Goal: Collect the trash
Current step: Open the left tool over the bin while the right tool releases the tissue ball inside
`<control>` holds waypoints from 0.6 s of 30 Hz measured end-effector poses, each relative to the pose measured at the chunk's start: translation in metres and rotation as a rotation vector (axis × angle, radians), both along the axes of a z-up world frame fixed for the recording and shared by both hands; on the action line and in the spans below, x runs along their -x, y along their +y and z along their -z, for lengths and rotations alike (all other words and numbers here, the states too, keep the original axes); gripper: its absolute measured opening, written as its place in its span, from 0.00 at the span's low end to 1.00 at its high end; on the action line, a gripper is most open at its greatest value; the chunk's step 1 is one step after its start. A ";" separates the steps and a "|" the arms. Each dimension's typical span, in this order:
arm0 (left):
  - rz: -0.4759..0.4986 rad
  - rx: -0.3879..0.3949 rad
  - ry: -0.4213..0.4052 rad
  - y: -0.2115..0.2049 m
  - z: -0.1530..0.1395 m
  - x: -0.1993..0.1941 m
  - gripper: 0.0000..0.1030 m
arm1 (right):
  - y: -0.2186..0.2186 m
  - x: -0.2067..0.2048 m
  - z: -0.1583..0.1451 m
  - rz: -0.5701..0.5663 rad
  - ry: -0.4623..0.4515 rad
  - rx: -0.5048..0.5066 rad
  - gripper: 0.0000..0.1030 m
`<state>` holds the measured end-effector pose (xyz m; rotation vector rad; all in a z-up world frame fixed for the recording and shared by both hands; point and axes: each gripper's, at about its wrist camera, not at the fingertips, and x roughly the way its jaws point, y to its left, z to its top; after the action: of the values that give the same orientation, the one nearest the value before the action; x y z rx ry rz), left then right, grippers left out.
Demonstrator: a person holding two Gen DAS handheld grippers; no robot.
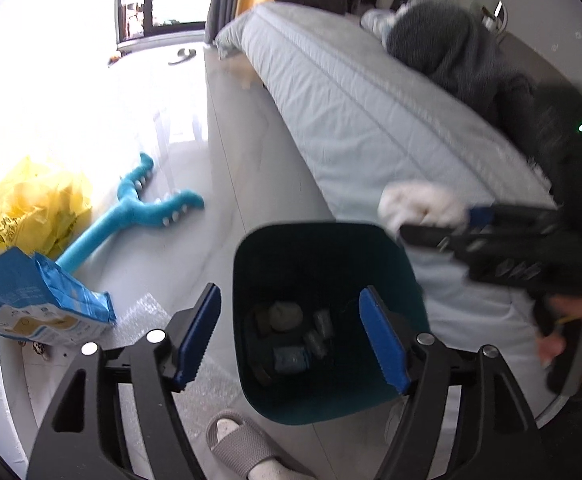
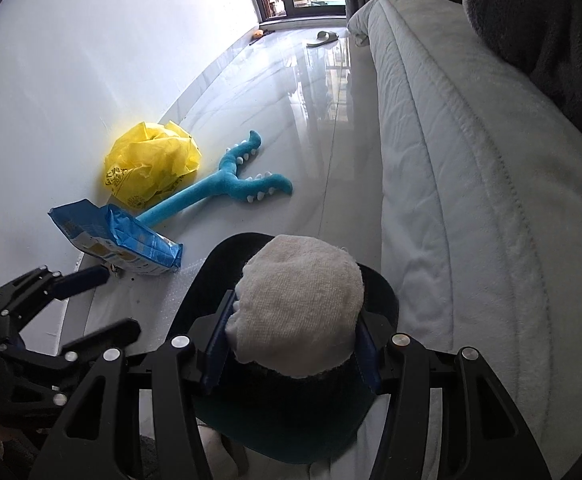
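Trash bin (image 1: 323, 360), dark teal, stood on the floor (image 1: 251, 184) beside the bed (image 1: 351, 92); the small items inside were too dim to name. The right claw (image 2: 295, 344) was clenched on a white cloth wad (image 2: 299, 312) above the bin, hiding its opening. The left claw (image 1: 287, 340) was released, holding nothing.

The left gripper (image 1: 289, 338) hangs over a dark teal bin (image 1: 327, 404) holding scraps, jaws apart and empty; the right gripper (image 1: 431, 220), blurred, clamps a white cloth (image 1: 419, 202) above the rim; a blue packet (image 1: 39, 300) lies on the floor (image 1: 251, 184).
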<state>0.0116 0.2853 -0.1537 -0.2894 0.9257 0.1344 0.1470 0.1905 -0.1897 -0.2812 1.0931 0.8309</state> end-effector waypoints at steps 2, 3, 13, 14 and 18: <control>-0.002 -0.015 -0.044 0.002 -0.011 0.003 0.72 | 0.006 0.001 0.008 0.000 0.014 0.015 0.53; -0.005 -0.023 -0.061 0.001 -0.015 0.004 0.73 | 0.008 0.001 0.012 -0.001 0.023 0.023 0.53; -0.035 -0.046 -0.221 0.006 -0.056 0.013 0.79 | 0.025 0.014 0.041 -0.048 0.063 0.092 0.53; -0.038 -0.048 -0.228 0.006 -0.058 0.014 0.79 | 0.026 0.013 0.043 -0.052 0.068 0.098 0.53; -0.049 -0.077 -0.255 0.005 -0.069 0.013 0.82 | 0.027 0.015 0.052 -0.068 0.081 0.127 0.54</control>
<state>-0.0015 0.2901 -0.0849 -0.2516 0.6598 0.1736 0.1316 0.2174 -0.2417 -0.3960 1.2202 0.8401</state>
